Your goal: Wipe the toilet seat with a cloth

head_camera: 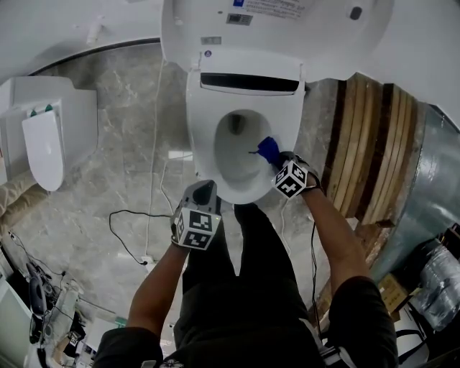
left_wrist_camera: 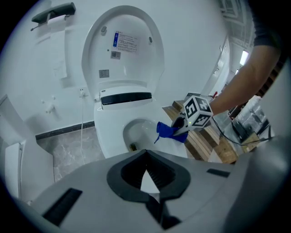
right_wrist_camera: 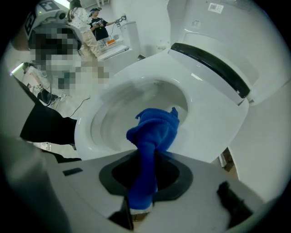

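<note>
The white toilet seat [head_camera: 287, 133] is down and its lid [head_camera: 273, 21] stands raised. My right gripper [head_camera: 277, 164] is shut on a blue cloth [head_camera: 268, 149], which rests on the seat's right side by the bowl opening. In the right gripper view the cloth [right_wrist_camera: 153, 132] bunches out from between the jaws of the right gripper [right_wrist_camera: 141, 205] over the seat [right_wrist_camera: 209, 123]. My left gripper [head_camera: 199, 195] is shut and empty, hovering just off the seat's front left edge. The left gripper view shows the left gripper [left_wrist_camera: 146, 182], the seat [left_wrist_camera: 109, 136] and the cloth [left_wrist_camera: 168, 131].
A second white fixture [head_camera: 43, 147] stands at the left on the marble floor. A black cable [head_camera: 129, 233] trails across the floor. Stacked wooden boards [head_camera: 366, 136] and a silver duct [head_camera: 428, 180] crowd the right. The person's black trousers [head_camera: 244, 287] stand before the bowl.
</note>
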A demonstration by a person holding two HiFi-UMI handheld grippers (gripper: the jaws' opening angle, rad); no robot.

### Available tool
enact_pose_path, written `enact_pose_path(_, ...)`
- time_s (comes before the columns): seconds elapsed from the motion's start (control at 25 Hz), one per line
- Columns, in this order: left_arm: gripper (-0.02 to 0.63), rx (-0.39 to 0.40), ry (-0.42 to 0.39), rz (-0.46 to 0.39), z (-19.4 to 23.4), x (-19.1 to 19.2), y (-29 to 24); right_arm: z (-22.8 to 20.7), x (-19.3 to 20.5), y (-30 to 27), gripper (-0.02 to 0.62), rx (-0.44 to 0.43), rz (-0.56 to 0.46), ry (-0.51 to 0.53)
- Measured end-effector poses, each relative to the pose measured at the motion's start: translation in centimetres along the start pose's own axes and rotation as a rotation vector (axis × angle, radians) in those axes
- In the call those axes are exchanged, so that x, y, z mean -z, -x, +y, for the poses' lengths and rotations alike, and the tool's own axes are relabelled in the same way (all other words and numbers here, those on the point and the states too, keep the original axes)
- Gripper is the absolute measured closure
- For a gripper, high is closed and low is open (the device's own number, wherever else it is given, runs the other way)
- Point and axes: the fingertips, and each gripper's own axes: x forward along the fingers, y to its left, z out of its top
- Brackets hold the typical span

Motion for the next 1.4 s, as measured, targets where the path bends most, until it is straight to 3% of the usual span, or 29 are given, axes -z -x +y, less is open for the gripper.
enact_pose_path(0.24, 0.597, -0.008, 0.014, 0.014, 0.1, 0.8, 0.1, 4.9, 1.3, -0.2, 0.517, -0.078, 0.025, 0.062)
enact_pose_path(0.52, 0.597, 0.008, 0.006, 0.030, -0.3, 1.2, 0.0, 10.8, 2.0, -0.7, 0.517, -0.173, 0.040, 0.021)
enact_pose_path(0.76, 0.597, -0.011, 0.069, 0.038, 1.4, 2.2, 0.1, 14.1, 0.4, -1.3, 0.517, -0.257, 0.026, -0.054)
enact_pose_path(0.96, 0.597, -0.027, 0.092, 0.045, 2.7, 3.3, 0.3, 16.6, -1.8, -1.9, 0.517, -0.314, -0.007, -0.036)
enact_pose_path(1.4, 0.597, -0.073, 0.199, 0.052, 5.0, 6.2, 1.5, 19.3, -8.3, -3.3, 0.517, -0.289, -0.061, 0.093)
